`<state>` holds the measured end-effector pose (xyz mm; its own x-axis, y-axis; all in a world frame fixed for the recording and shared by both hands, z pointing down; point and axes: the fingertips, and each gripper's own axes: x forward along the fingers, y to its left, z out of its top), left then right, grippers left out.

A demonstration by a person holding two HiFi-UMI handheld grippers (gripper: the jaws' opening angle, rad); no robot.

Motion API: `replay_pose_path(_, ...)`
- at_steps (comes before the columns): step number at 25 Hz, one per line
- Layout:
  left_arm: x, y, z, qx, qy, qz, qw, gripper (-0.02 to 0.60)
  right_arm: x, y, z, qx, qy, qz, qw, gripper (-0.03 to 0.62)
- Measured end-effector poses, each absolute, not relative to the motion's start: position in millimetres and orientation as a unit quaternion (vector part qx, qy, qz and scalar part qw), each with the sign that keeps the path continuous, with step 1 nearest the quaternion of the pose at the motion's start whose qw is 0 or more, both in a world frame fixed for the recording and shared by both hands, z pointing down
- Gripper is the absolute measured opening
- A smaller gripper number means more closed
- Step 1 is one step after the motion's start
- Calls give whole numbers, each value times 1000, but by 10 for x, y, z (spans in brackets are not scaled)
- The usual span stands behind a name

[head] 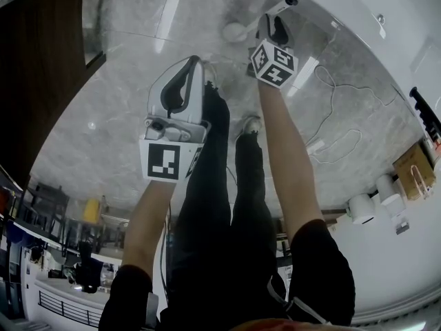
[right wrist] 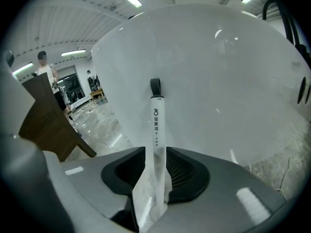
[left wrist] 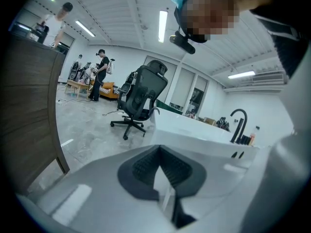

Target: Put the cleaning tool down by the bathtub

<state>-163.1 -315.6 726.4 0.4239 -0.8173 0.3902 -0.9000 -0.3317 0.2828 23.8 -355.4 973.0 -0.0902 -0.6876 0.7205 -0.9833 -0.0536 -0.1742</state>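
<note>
Looks down on a glossy grey marbled floor, bright with reflected light strips and crossed by a loose white cable. Shows the white bathtub curving along the top right of the head view and a dark wooden panel at the left.

Reaches the right gripper down close to the tub wall. Has its jaws spread, with the slim white handle of the cleaning tool upright between them. Places the pads just beside the handle on either side, not visibly squeezing it. Sets the handle's black hanging loop at the top, seen against the tub's smooth white side. Cannot tell whether handle and tub touch.

Holds the left gripper nearer the head camera, over bare floor and apart from the tub. Has its jaws pressed together at the tips, with nothing between them.

Takes in, from the left gripper view, an open workroom. Shows a black office chair on the grey floor and the tub's rim with a black tap. Includes people standing by tables far back, and strip lights on a white ribbed ceiling.
</note>
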Motion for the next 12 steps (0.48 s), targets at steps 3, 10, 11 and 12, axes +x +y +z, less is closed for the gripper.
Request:
replay_pose_path(3, -1613, -3139, 7141, 809, -536, 80, 227, 9, 252, -3500, 9573, 640, -656, 341, 209, 130)
replay_pose_path(10, -1529, -3018, 6904, 808, -541, 66, 223, 9, 320, -3244, 9151, 637, -661, 339, 208, 64)
replay_pose_path(11, -1523, -2983, 6843, 807, -544, 66, 223, 9, 330, -3188, 9061, 635, -661, 342, 208, 56)
replay_pose_path(12, -1515, -2944, 6765, 805, -546, 66, 222, 9, 341, -3126, 8961, 634, -660, 345, 208, 44)
